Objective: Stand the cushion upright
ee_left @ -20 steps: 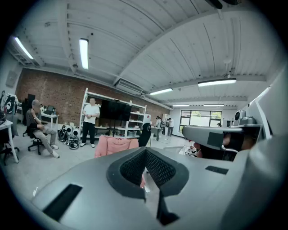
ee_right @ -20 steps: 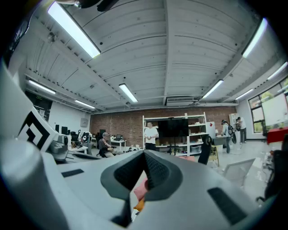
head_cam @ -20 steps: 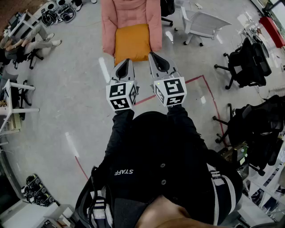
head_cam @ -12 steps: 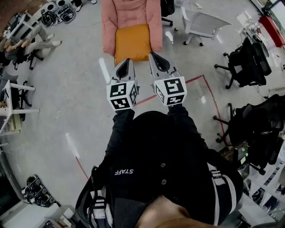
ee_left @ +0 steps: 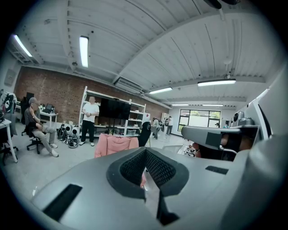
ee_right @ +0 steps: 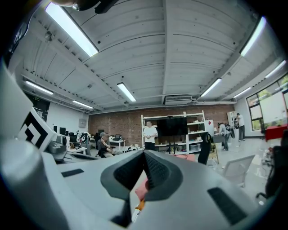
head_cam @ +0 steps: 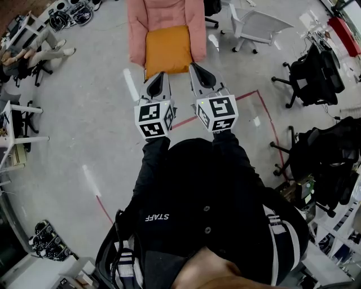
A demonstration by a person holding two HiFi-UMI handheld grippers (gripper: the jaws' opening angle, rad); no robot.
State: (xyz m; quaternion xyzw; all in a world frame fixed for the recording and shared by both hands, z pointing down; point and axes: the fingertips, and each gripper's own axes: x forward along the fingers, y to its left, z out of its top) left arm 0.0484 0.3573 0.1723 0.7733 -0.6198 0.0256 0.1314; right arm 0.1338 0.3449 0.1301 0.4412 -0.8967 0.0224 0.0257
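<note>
An orange cushion (head_cam: 167, 49) lies flat on the seat of a pink armchair (head_cam: 163, 14) at the top of the head view. My left gripper (head_cam: 157, 80) and right gripper (head_cam: 198, 73) are held side by side just short of the chair's front edge, both shut and empty, touching nothing. In the left gripper view the closed jaws (ee_left: 145, 168) point toward the pink armchair (ee_left: 116, 144). In the right gripper view the shut jaws (ee_right: 144, 173) hide most of the chair; a sliver of pink and orange (ee_right: 140, 191) shows below them.
A white office chair (head_cam: 256, 27) stands right of the armchair. Black office chairs (head_cam: 313, 76) line the right side. Red tape (head_cam: 248, 97) marks the grey floor. A seated person (ee_left: 38, 130) and a standing person (ee_left: 90, 119) are near the shelving (ee_left: 114, 117) by the brick wall.
The armchair and cushion have shifted slightly up in the head view, and both grippers have edged a little toward the chair. The jaws stay shut.
</note>
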